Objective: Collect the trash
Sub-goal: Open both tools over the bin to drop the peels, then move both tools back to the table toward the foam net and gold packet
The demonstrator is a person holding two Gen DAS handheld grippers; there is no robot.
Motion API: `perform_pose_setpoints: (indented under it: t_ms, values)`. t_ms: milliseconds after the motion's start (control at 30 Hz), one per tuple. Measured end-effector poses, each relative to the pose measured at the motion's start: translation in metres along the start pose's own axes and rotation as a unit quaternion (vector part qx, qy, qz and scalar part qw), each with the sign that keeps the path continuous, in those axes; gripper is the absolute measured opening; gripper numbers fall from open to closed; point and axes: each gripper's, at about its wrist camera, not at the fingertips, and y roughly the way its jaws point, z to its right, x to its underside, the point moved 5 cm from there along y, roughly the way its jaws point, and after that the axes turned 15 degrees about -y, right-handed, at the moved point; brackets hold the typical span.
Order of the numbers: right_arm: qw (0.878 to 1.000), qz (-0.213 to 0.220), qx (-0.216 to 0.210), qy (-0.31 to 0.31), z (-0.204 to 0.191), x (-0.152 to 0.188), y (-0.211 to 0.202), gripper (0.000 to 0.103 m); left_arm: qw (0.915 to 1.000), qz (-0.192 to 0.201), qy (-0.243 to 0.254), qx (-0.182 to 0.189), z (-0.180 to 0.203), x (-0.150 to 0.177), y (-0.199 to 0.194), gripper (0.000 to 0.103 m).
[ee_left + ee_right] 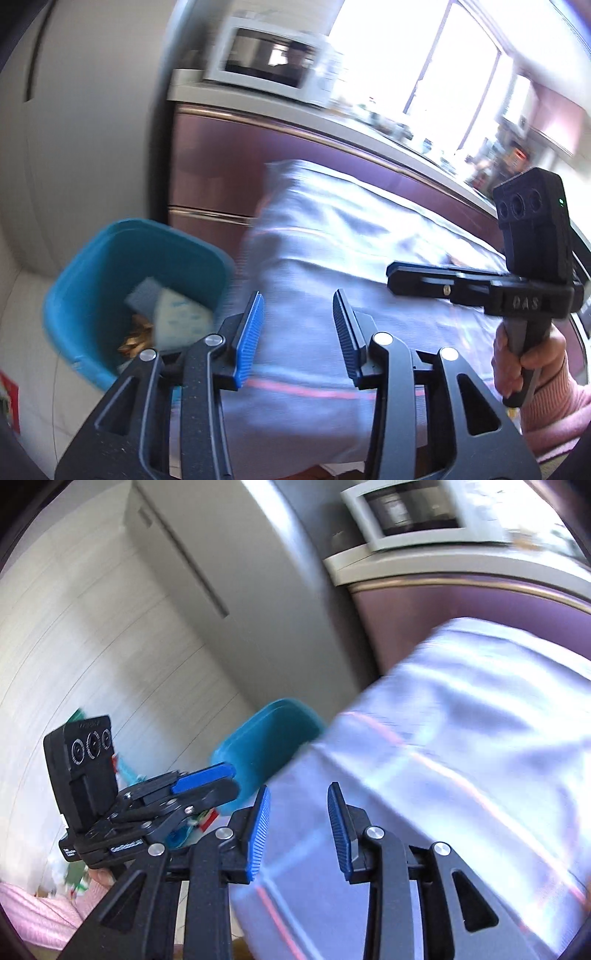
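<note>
Both grippers, left (297, 325) and right (298, 823), released and empty; teal bin (110, 258) ahead-left holds trash.

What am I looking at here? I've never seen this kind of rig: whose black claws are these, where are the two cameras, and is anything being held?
No robot: a person holds a two-finger claw in each hand, each with a fisheye camera looking along its blue-padded fingers. The left wrist view shows the left claw up close, open and empty, and beyond it the right claw, gripped by the right hand in a pink sleeve. The right wrist view shows the right claw open and empty. The left claw shows off to its left. Below is a table under a pale cloth; its surface is blurred. Beside it a teal bin already holds trash, papers and something brownish. A microwave sits on the counter behind.
</note>
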Motion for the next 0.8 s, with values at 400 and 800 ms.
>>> perform_pose_setpoints:
  t_ms: [400,800]
  values:
    - [0.985,0.058,0.132,0.098,0.098,0.056,-0.119,0.039,0.9909,-0.071,0.083,0.078,0.121,0.034,0.061,0.045]
    - [0.963,0.079,0.207,0.154,0.170,0.092,-0.177,0.045,0.9771,-0.116,0.143,0.106,0.211,0.054,0.117,0.057]
